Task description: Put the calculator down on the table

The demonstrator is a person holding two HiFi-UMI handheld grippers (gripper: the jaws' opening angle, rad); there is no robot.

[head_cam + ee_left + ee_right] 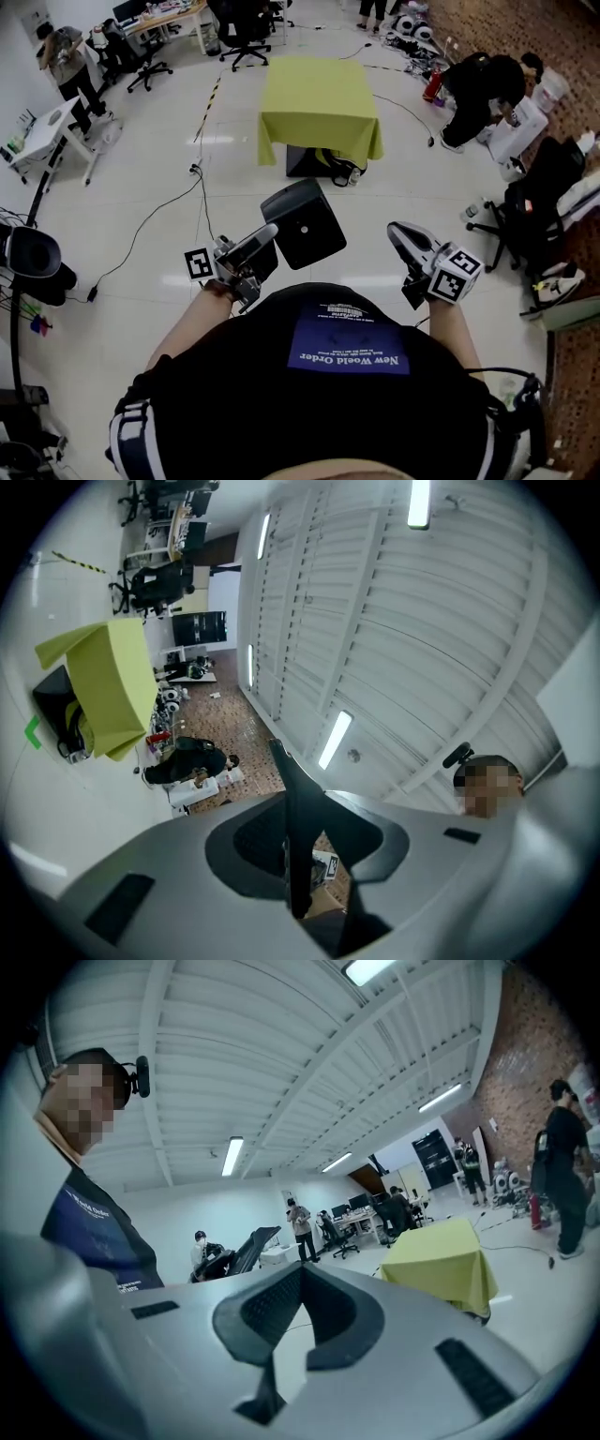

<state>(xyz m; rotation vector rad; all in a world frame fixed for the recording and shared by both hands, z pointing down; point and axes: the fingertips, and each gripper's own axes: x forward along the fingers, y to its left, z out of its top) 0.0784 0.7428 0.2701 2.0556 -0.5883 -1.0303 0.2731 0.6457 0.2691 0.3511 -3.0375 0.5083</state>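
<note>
The calculator [303, 223], a flat black slab, is held up in front of my chest by my left gripper [265, 236], which is shut on its near edge. In the left gripper view the calculator [298, 836] shows edge-on as a thin dark blade between the two jaws of the left gripper [292, 803]. The table [319, 103], draped in a yellow-green cloth, stands some way ahead on the white floor, and it also shows in the table [112, 682] and table [448, 1260] gripper views. My right gripper [401, 234] is level at the right, its tips [300, 1274] together with nothing between them.
A black box [309, 161] sits under the table, with cables [169, 211] trailing over the floor to the left. Office chairs [246, 33] and desks stand at the back. A person in black [483, 94] crouches at the right, beside a chair with bags [544, 202].
</note>
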